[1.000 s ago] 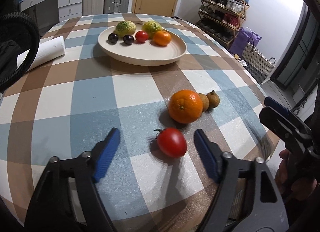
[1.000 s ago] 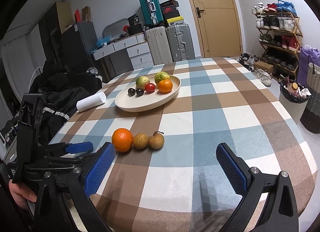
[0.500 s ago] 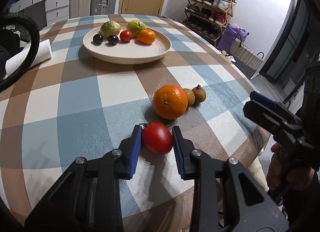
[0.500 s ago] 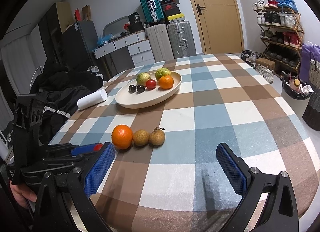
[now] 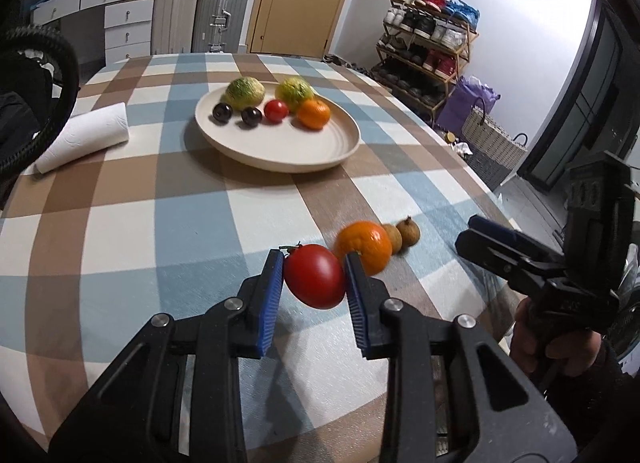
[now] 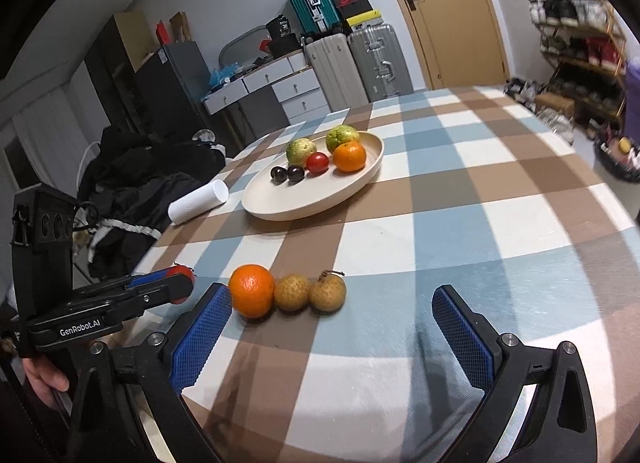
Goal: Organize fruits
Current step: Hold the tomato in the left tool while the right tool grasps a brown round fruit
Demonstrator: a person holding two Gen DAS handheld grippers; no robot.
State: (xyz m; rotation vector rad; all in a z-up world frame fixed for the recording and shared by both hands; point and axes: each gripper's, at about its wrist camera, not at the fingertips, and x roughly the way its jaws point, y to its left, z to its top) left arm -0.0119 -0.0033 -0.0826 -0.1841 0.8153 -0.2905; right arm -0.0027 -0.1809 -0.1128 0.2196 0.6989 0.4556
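My left gripper (image 5: 314, 267) is shut on a red tomato (image 5: 316, 282), held just above the checked tablecloth. Behind it on the cloth lie an orange (image 5: 366, 245) and two small brown fruits (image 5: 408, 232). In the right wrist view the same orange (image 6: 252, 290) and brown fruits (image 6: 310, 292) sit just ahead of my open right gripper (image 6: 332, 303), with nothing between its blue pads. The left gripper (image 6: 176, 283) shows at the left with a sliver of the tomato (image 6: 185, 272). A cream plate (image 5: 320, 147) farther back holds two green fruits, two dark plums, a small tomato and a mandarin.
A white paper roll (image 5: 86, 135) lies left of the plate. Dark clothing (image 6: 132, 191) is heaped past the table's left edge. Suitcases, drawers, a door and a shoe rack (image 5: 428, 51) stand beyond the round table. A hand (image 5: 552, 343) holds the right gripper near the table's right edge.
The left gripper closed on the red tomato and has lifted it off the cloth. The right gripper stayed open and moved slightly closer to the orange.
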